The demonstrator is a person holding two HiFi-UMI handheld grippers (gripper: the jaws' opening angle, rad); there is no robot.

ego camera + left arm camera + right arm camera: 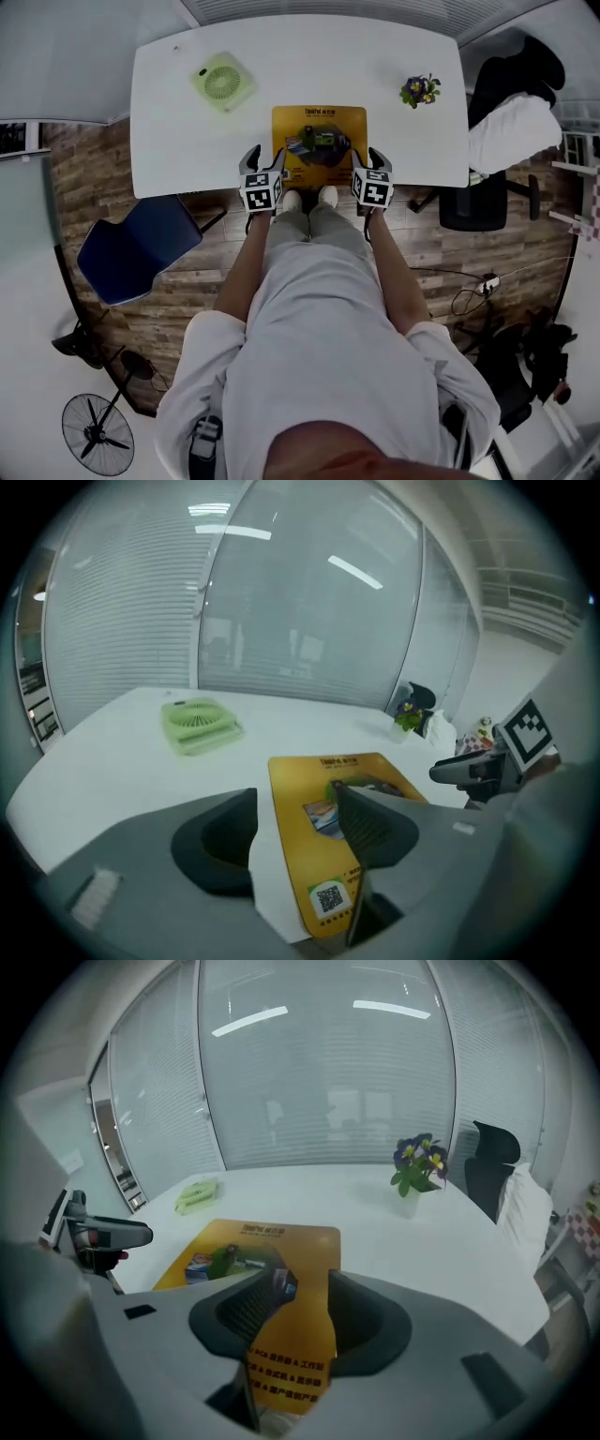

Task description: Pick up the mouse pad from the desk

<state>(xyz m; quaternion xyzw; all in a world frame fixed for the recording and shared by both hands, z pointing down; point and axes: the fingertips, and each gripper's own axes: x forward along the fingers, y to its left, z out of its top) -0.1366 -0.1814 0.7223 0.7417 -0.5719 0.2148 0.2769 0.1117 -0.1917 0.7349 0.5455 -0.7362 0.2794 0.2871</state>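
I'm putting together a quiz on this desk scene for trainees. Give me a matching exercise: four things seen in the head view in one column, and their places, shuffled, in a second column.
Things:
1. yellow mouse pad
2. green fan
3. potted flowers
4. blue chair

Places:
A. on the floor, left of the desk
B. far right part of the desk
C. middle of the desk's near edge
D. far left part of the desk

Pairs: 1-C; 2-D; 3-B; 4-A
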